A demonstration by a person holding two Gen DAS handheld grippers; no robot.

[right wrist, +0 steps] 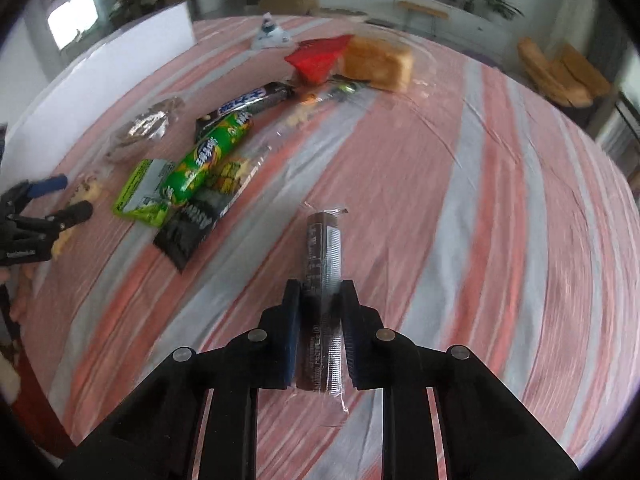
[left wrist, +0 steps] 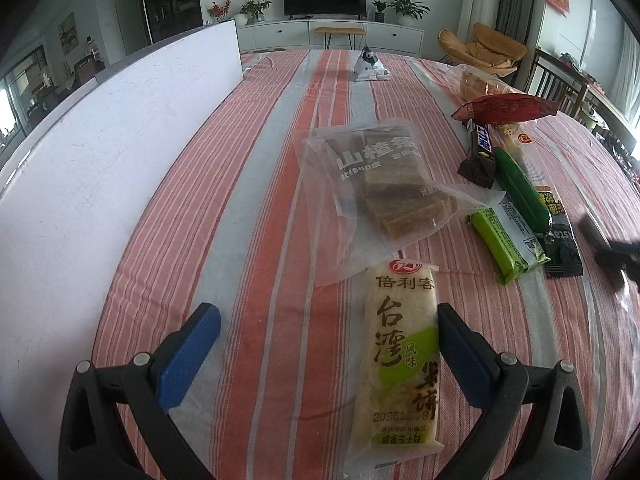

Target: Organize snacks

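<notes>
Underneath, striped tablecloth [left wrist: 280,208]; living room

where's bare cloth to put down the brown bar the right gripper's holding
The right gripper holds the brown bar. Bare striped cloth lies right of the snack row, below the bread. More lies between the white board and the clear bag. It is crowded around the green tube and green packet.
</notes>
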